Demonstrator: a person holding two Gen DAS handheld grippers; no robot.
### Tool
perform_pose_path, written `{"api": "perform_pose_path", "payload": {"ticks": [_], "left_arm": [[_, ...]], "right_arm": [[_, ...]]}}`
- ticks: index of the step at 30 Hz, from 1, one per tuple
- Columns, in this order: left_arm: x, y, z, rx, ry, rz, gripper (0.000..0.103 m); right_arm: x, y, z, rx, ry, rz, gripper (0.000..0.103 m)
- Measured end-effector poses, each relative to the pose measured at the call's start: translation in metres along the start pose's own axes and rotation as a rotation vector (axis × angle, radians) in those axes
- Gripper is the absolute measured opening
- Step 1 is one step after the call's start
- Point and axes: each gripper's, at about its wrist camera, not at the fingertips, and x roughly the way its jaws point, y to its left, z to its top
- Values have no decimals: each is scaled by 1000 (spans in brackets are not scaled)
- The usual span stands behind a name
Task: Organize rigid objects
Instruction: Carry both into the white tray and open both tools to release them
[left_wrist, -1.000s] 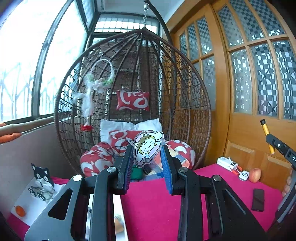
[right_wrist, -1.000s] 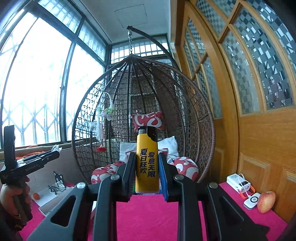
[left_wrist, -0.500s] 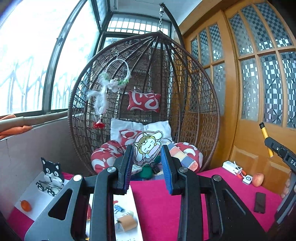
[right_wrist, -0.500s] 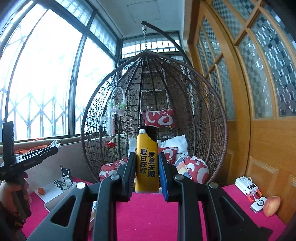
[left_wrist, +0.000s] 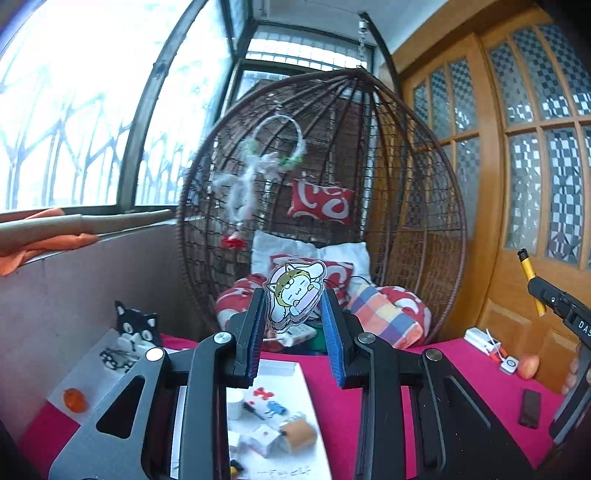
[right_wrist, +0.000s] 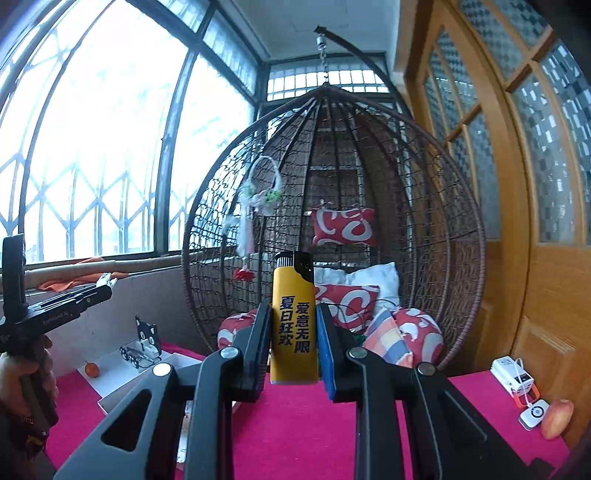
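My left gripper is shut on a flat clear cartoon cat charm and holds it up above a white tray of several small objects, among them a brown roll and a small white cup. My right gripper is shut on an upright yellow lighter with black print, held above the pink surface. Each gripper shows at the edge of the other's view: the right one in the left wrist view, the left one in the right wrist view.
A hanging wicker egg chair with red and white cushions stands behind the pink surface. At the left stands a white box with a black cat figure and an orange ball. At the right lie a power bank, an apple and a phone.
Both views have shifted: the chair now sits higher and more of the white tray shows under the left gripper. Both grippers keep their hold.
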Motion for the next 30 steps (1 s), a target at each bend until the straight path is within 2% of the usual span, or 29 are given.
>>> {"api": "perform_pose_path", "payload": {"ticks": [11, 18, 25, 30], "left_arm": [[-10, 53, -9, -52, 12, 66, 29], [-9, 85, -15, -58, 39, 116, 29], [22, 103, -29, -33, 136, 122, 29], [74, 112, -52, -57, 272, 77, 29]], "right_arm": [[43, 57, 2, -57, 59, 84, 23], [87, 93, -8, -65, 152, 153, 23], [136, 121, -31, -64, 266, 195, 23], [177, 137, -55, -64, 369, 213, 23]]}}
